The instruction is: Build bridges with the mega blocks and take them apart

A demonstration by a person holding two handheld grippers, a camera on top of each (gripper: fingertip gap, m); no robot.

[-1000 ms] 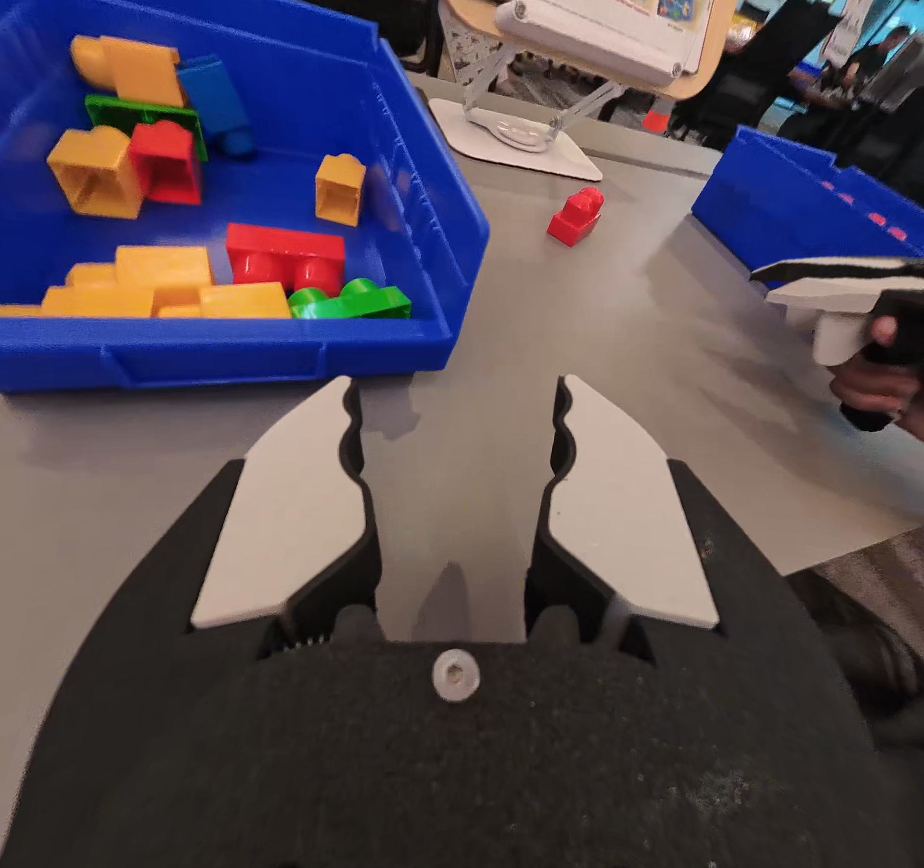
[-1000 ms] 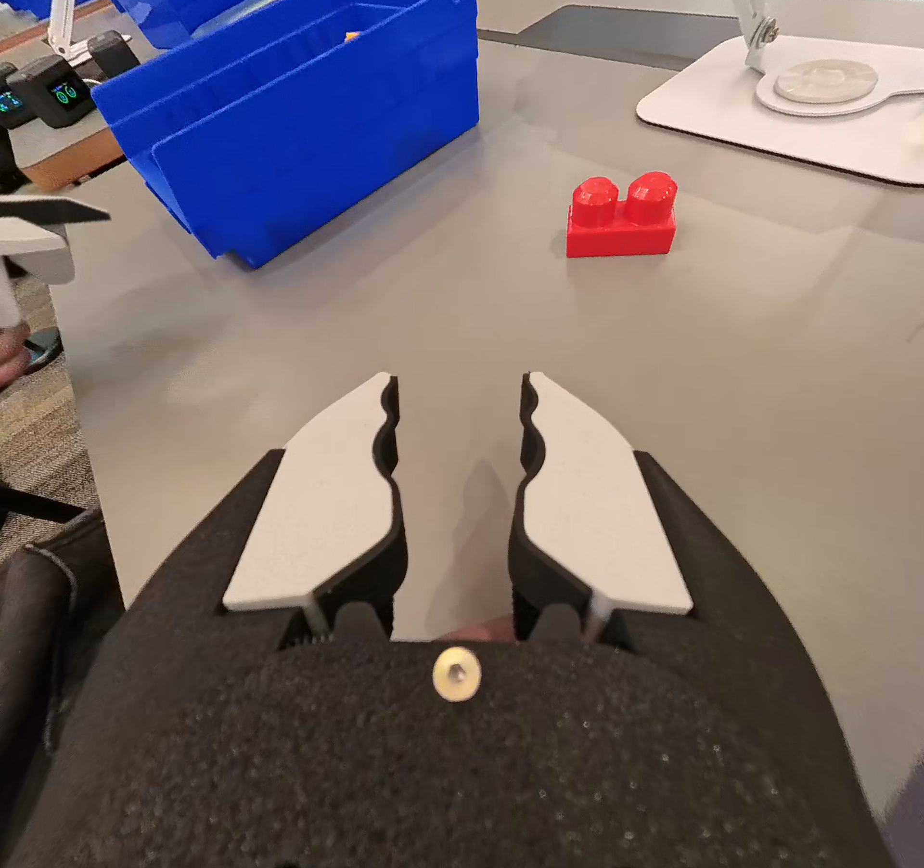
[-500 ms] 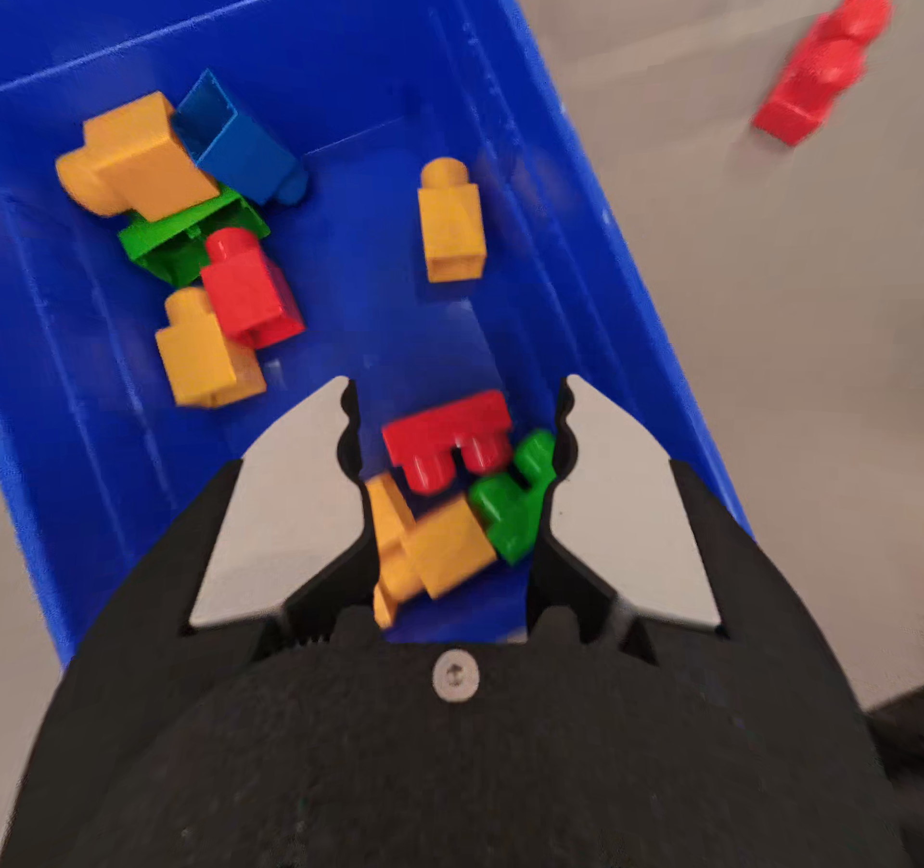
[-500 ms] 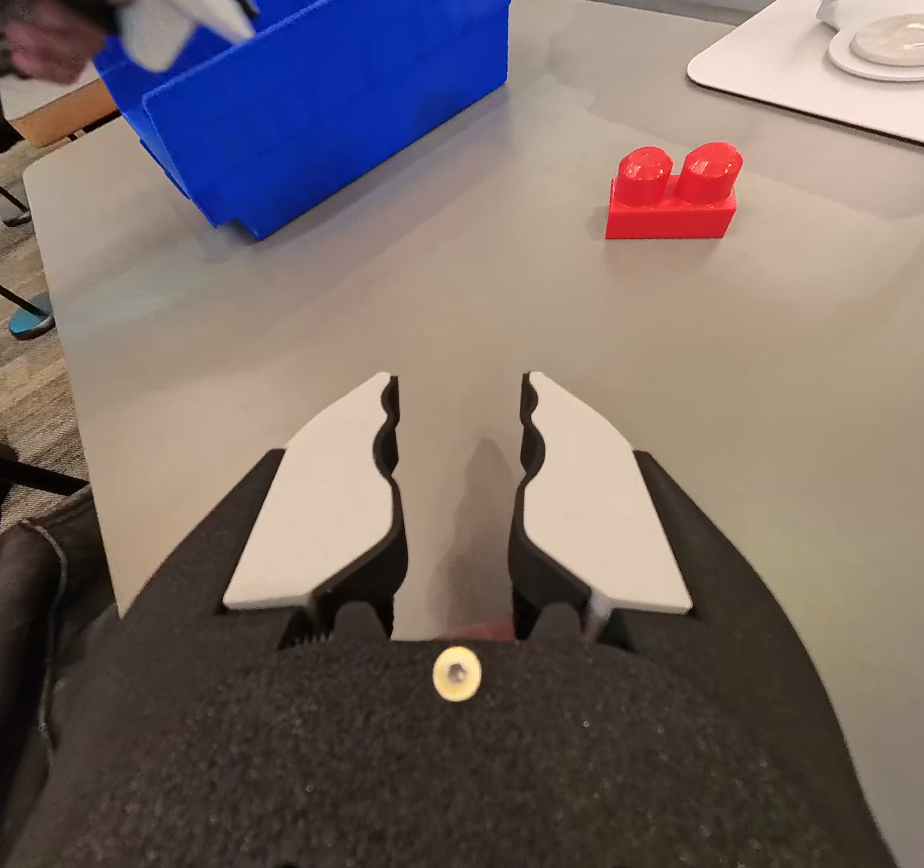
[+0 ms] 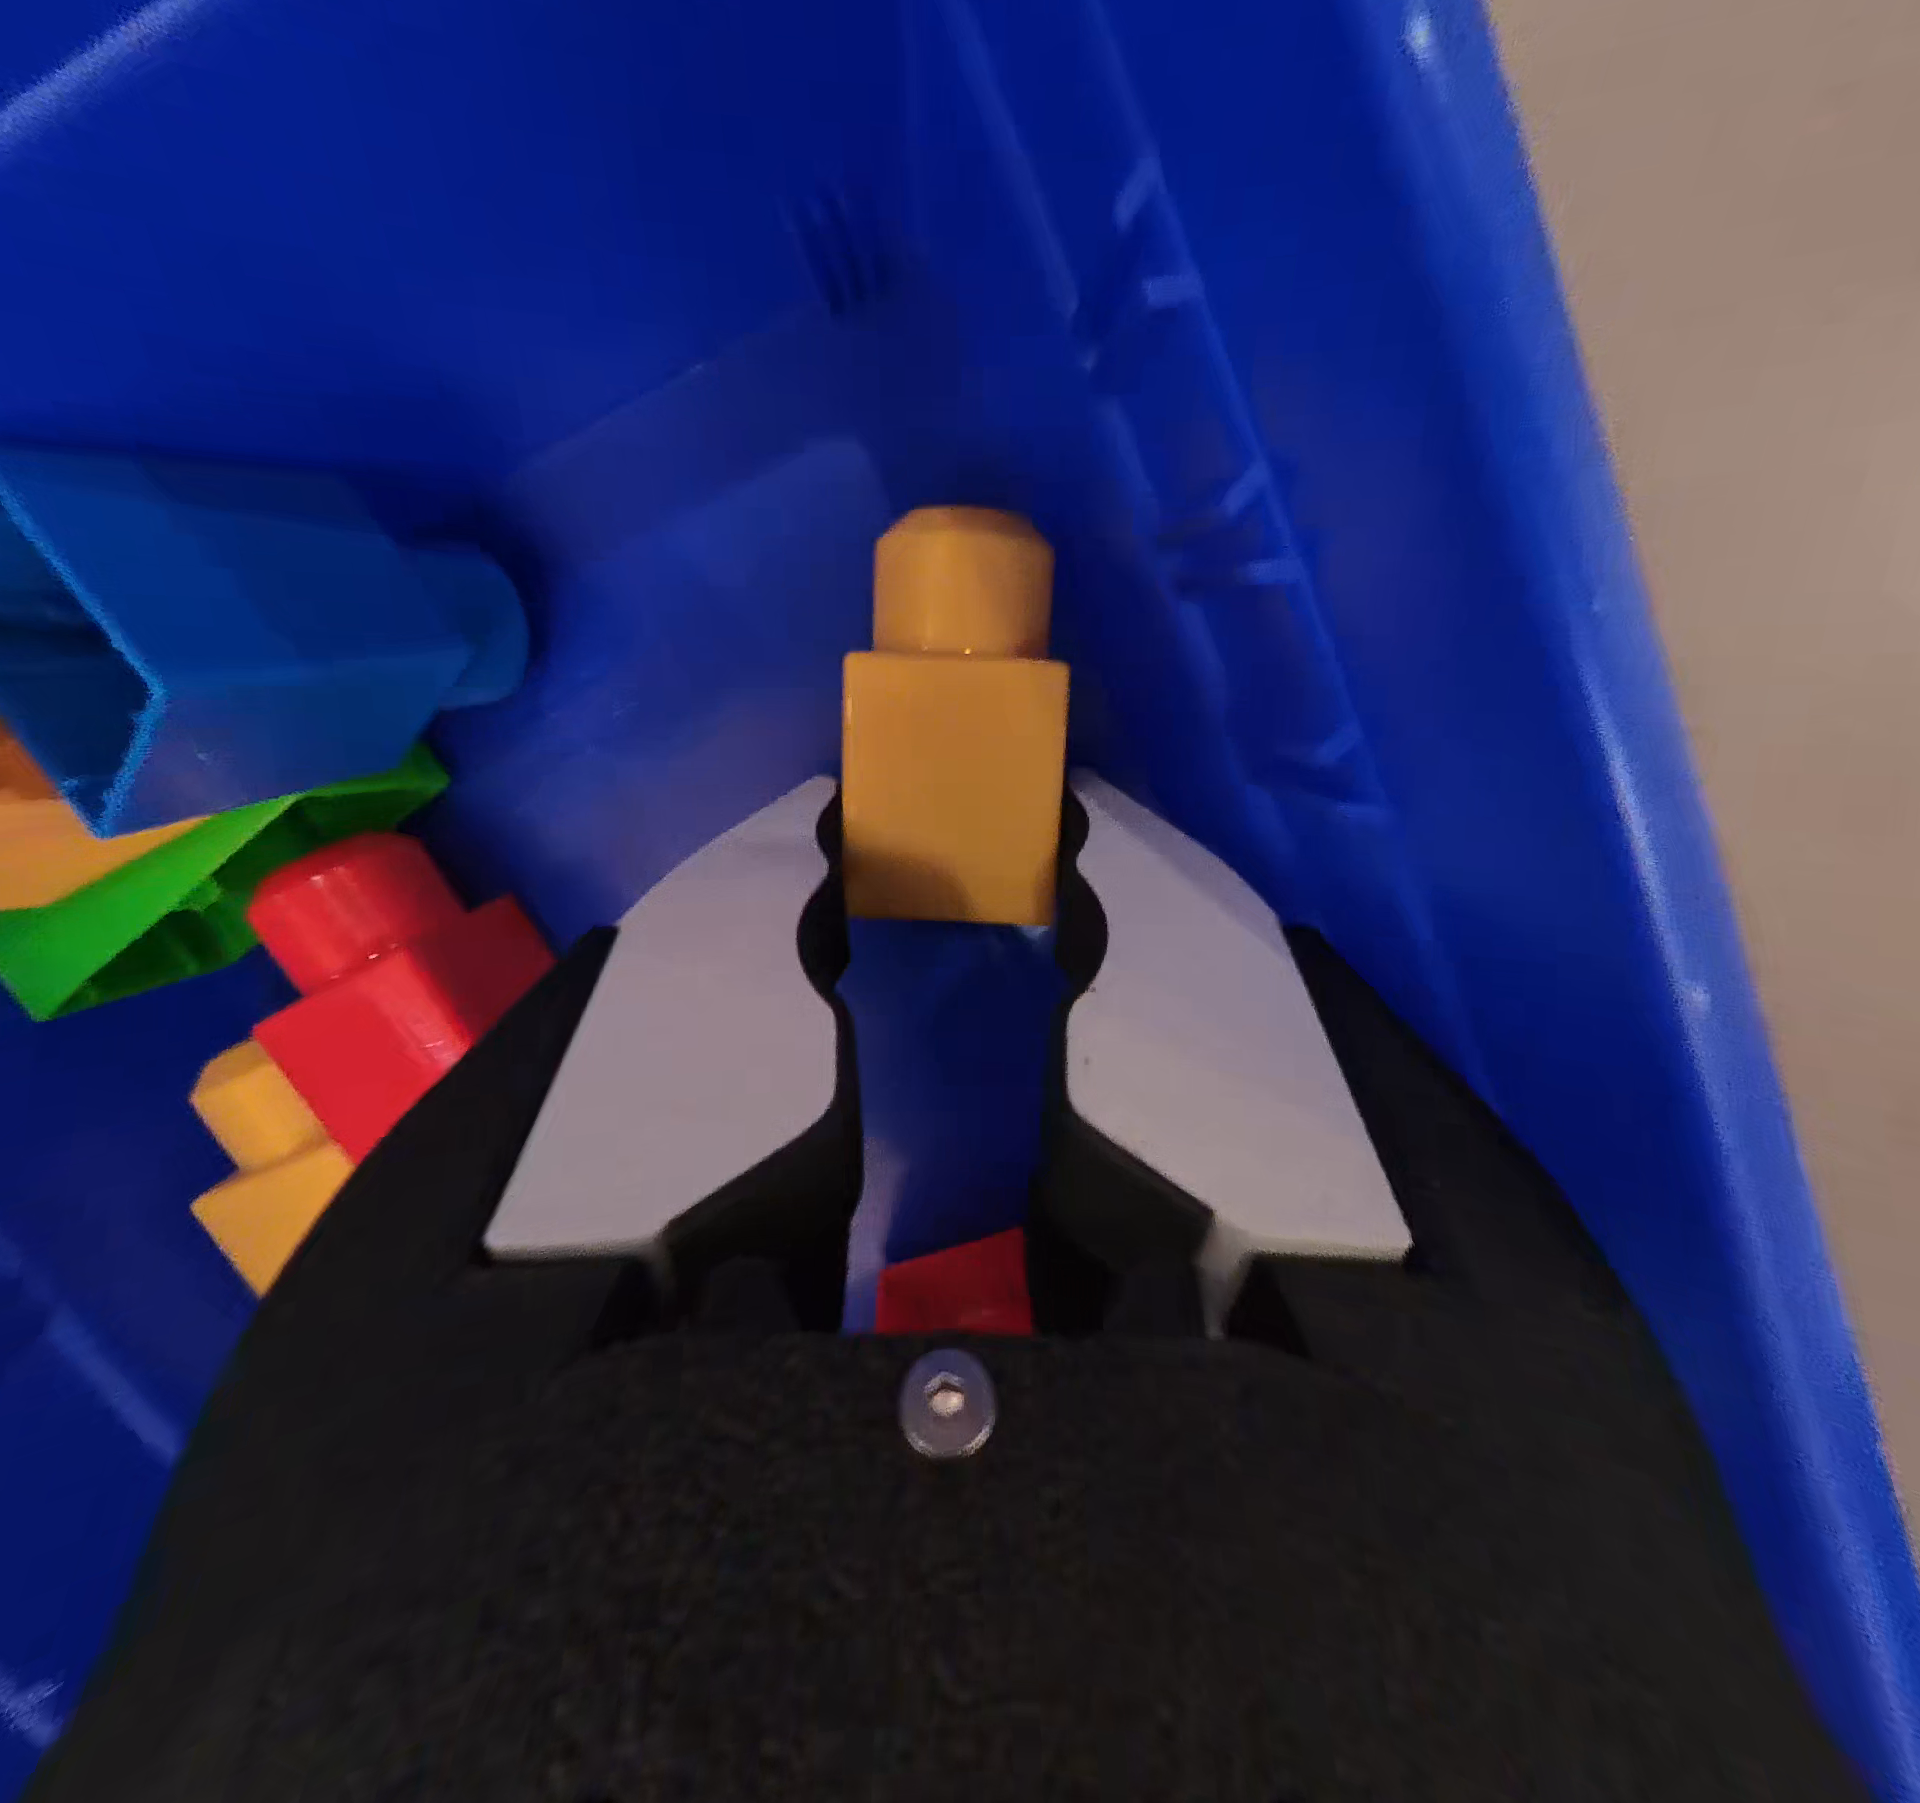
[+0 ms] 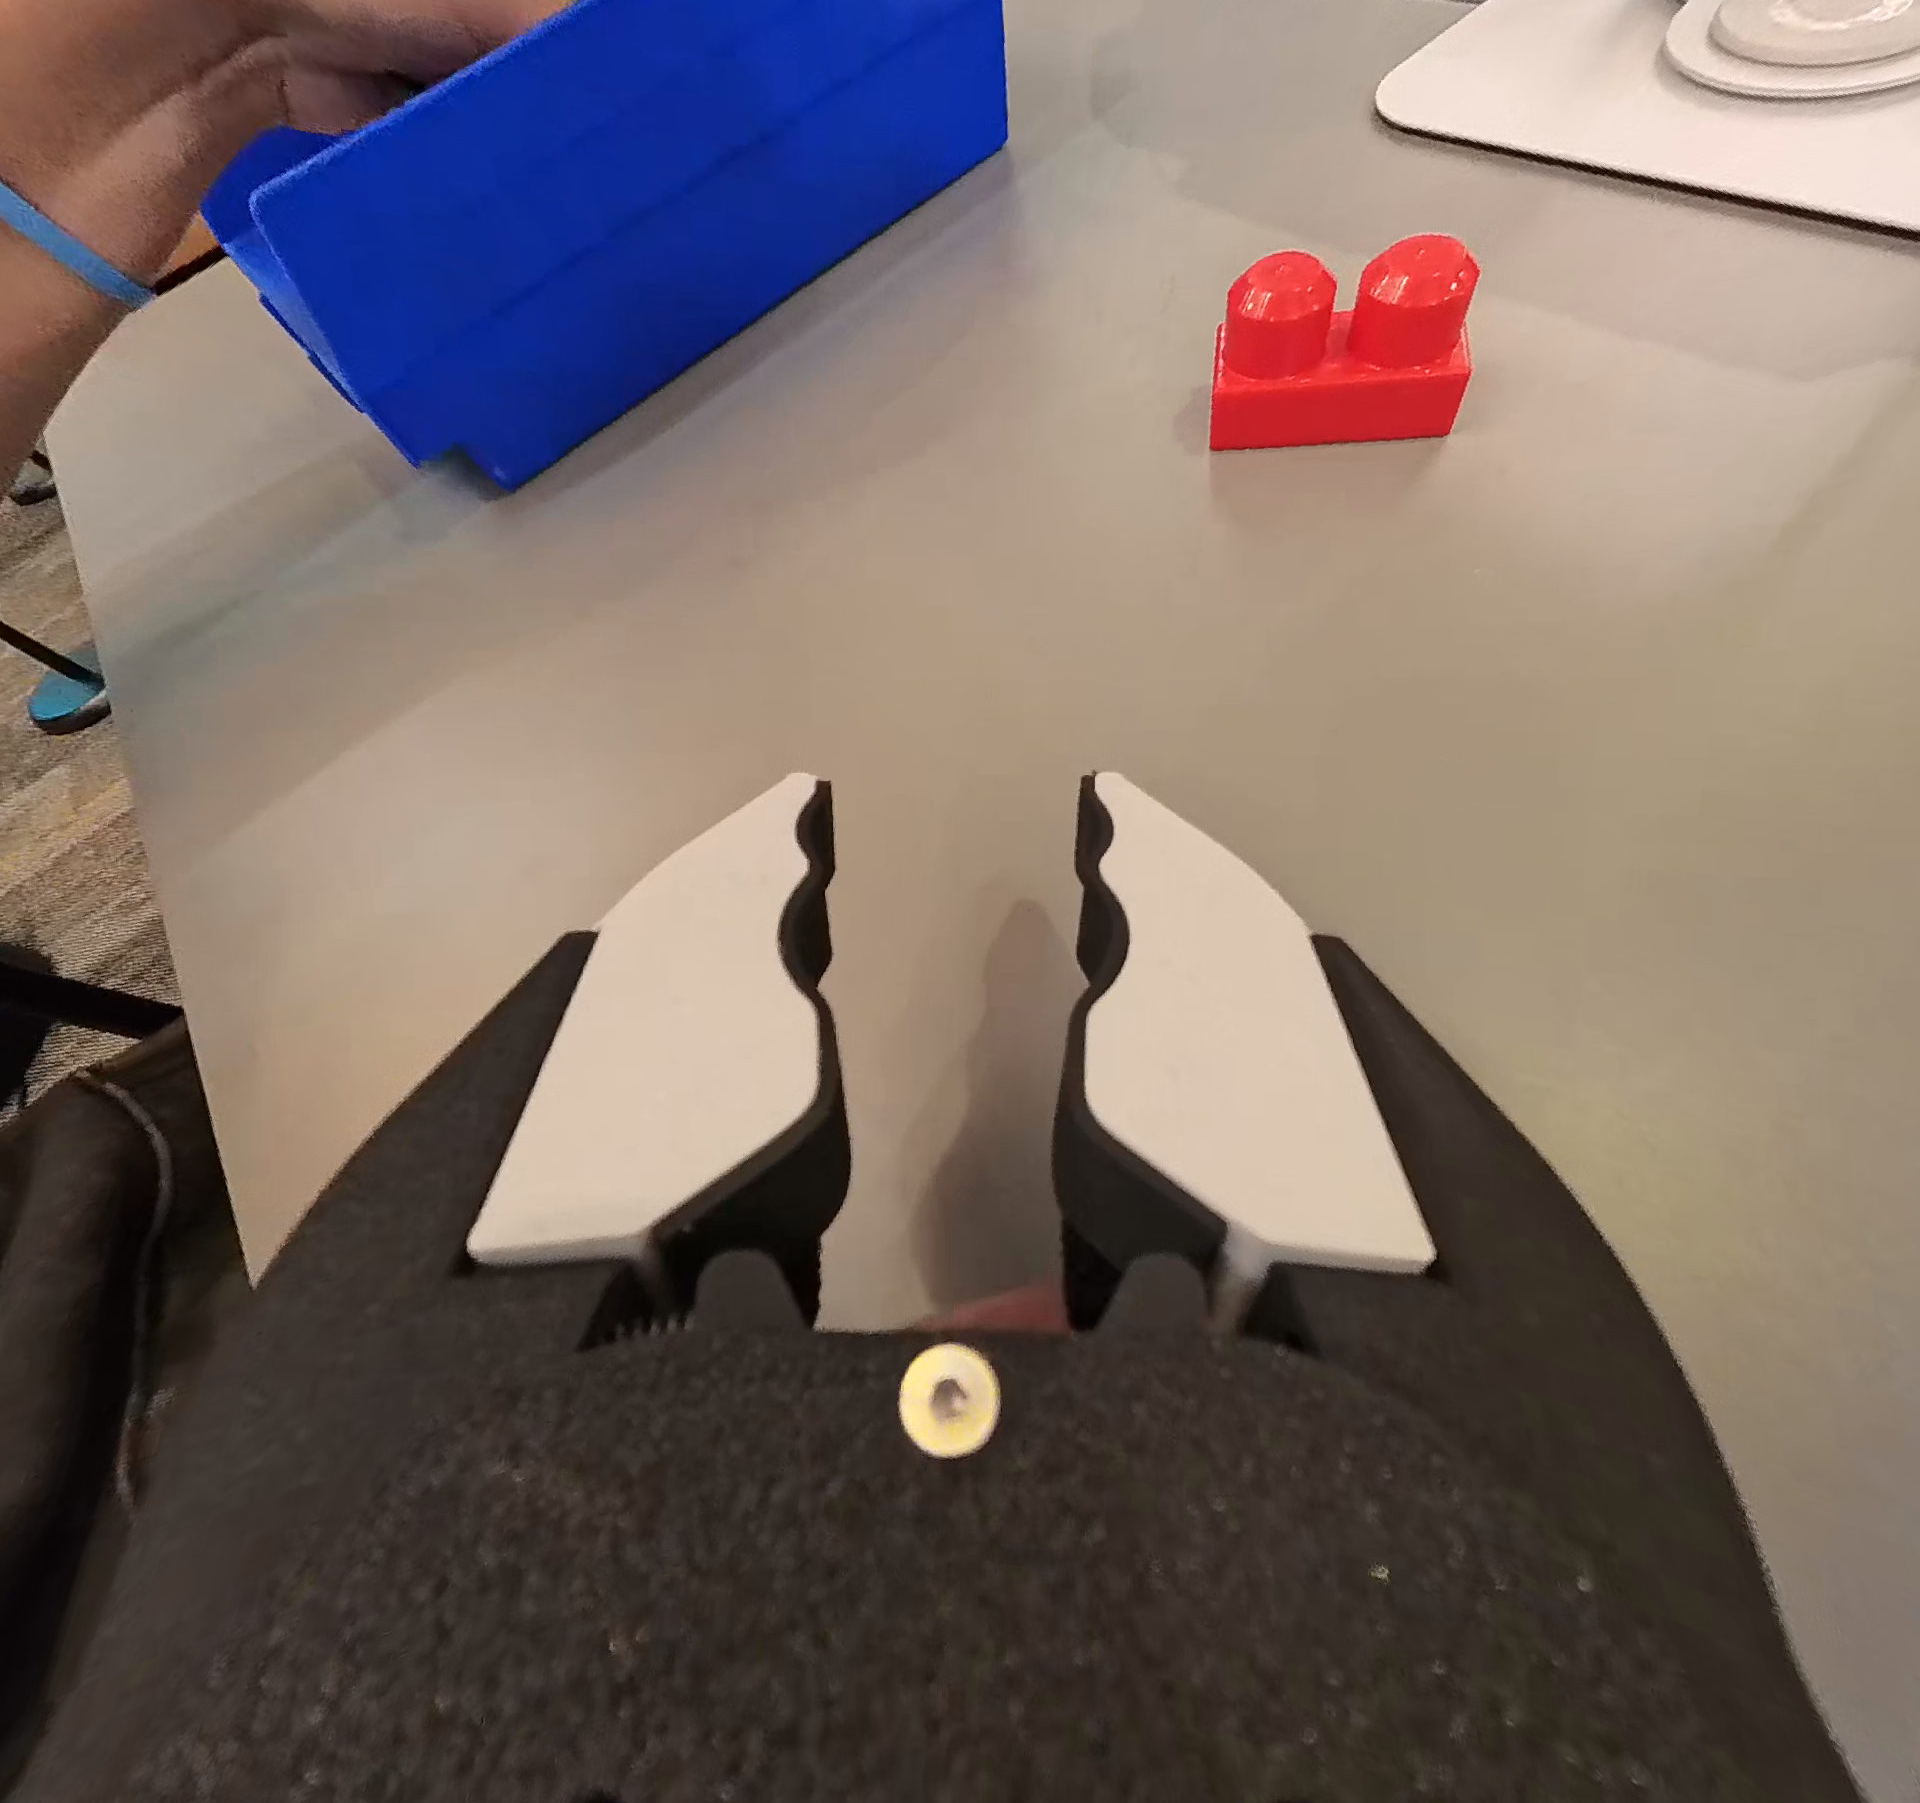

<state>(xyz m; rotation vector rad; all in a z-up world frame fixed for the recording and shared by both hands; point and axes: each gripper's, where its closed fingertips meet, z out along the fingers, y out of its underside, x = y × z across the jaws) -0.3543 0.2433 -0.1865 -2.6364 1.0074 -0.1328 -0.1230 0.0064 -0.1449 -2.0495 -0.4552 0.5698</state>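
The yellow block lay on its side on the floor of the blue bin, close to the bin's right wall, with its one round stud pointing far away. The left tool had its two fingers squeezed on the near end of that block, one finger on each flat side. A good lift would go straight up and slowly, so the block does not scrape the wall (it sat very close). The grip was only on the block's end, so it could tip.

The block looked like smooth, hard plastic with a square body. To its left sat a blue block, a green block and a red block, all jumbled together.

Out on the grey desk, a red two-stud block stood upright, well apart from the bin. The right tool hung over the desk with its fingers apart, holding nothing.
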